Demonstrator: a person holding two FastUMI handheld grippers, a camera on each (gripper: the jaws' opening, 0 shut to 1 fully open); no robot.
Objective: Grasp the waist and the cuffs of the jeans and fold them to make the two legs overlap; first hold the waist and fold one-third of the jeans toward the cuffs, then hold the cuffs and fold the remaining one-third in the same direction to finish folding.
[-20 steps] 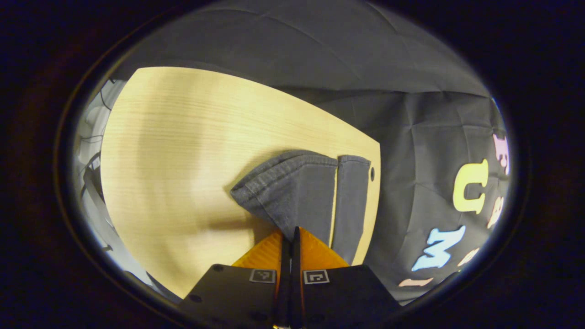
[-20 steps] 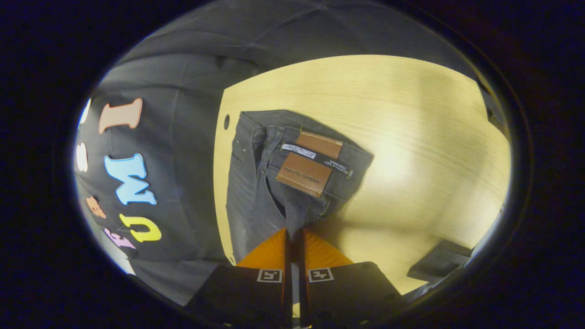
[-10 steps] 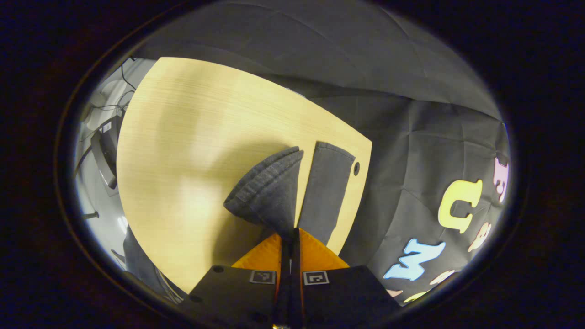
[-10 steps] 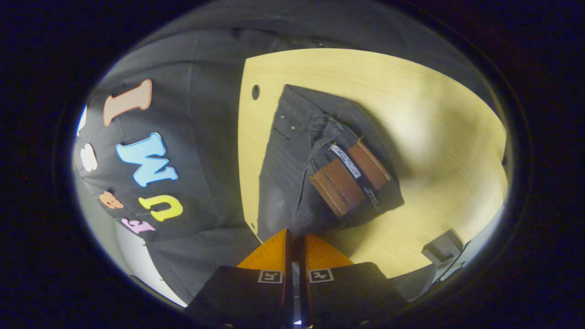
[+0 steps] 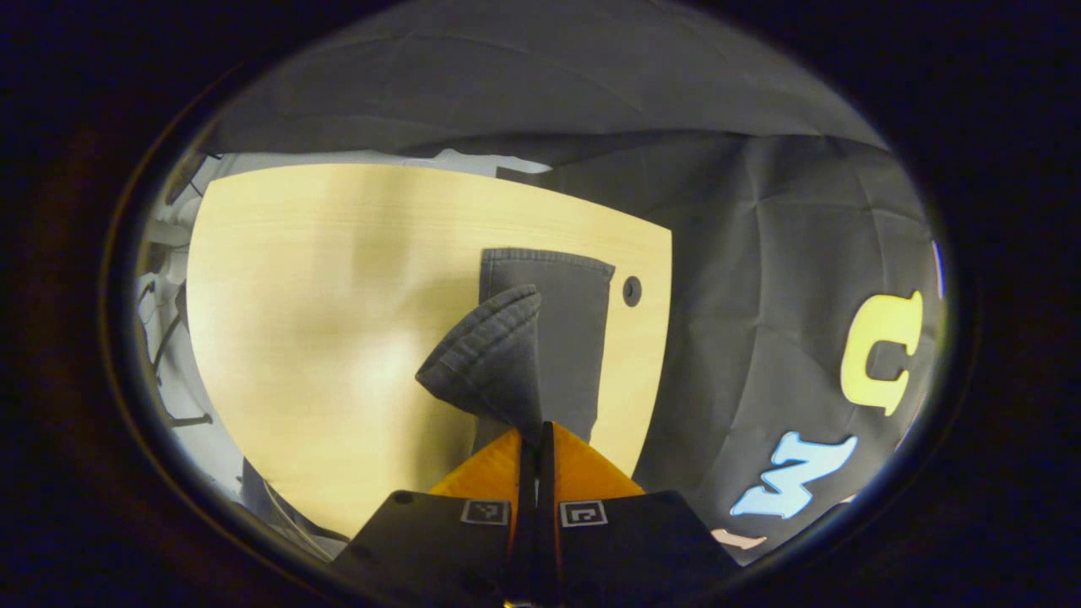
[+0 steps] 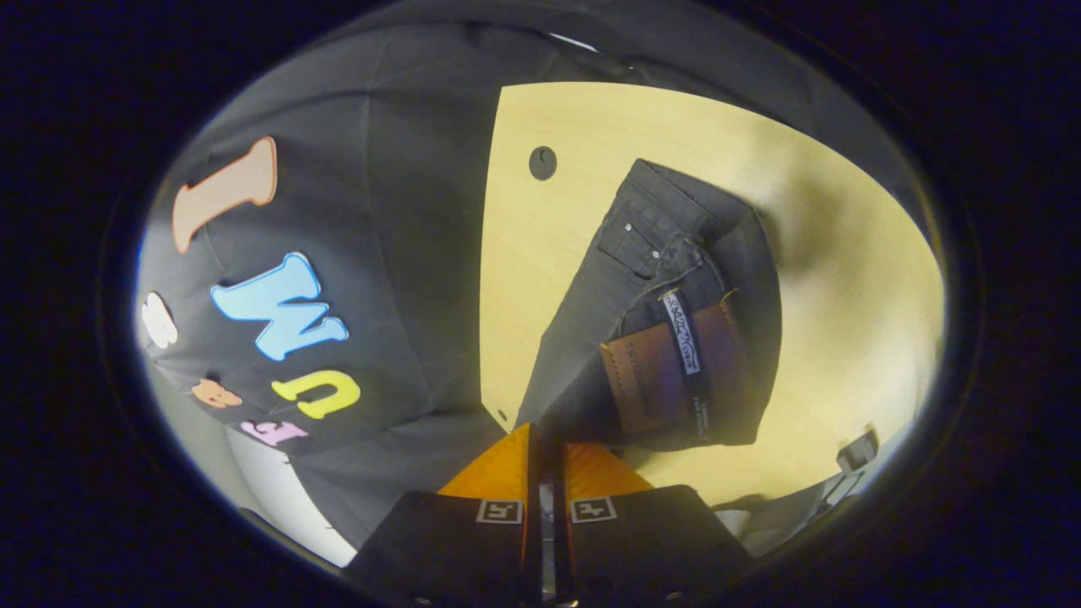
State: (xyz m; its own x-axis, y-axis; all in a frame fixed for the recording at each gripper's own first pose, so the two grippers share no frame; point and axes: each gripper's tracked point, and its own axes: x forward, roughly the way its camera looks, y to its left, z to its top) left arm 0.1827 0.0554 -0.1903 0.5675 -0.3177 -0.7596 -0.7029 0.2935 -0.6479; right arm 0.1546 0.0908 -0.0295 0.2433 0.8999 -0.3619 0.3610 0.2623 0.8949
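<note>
The jeans (image 6: 667,279) are dark grey and lie on the pale wooden desk (image 6: 844,279), close to its edge by the black booth wall.

In the left gripper view, the left gripper (image 5: 535,439) has its jaws pressed together on a corner of one cuff (image 5: 490,355). That cuff is lifted up and hangs in a soft cone at about 12 o'clock from the jaws. The other leg (image 5: 566,329) lies flat on the desk under it, running up toward 12 o'clock, with a small round hole (image 5: 632,290) in the desk just beside it at 3 o'clock.

In the right gripper view, the right gripper (image 6: 547,441) has its jaws clamped on the waist (image 6: 591,397) at its near corner. A brown leather patch (image 6: 667,363) sits on the waistband at about 1 o'clock from the jaws.

My guess is that this is the first step, laying one leg over the other.

The cloth looks thick but floppy. It bends and droops, so it will sag between the two grips. It seems a bit heavy for a corner pinch, so it could slip out. The hems and the waistband look thick, so those are good places to hold.
</note>
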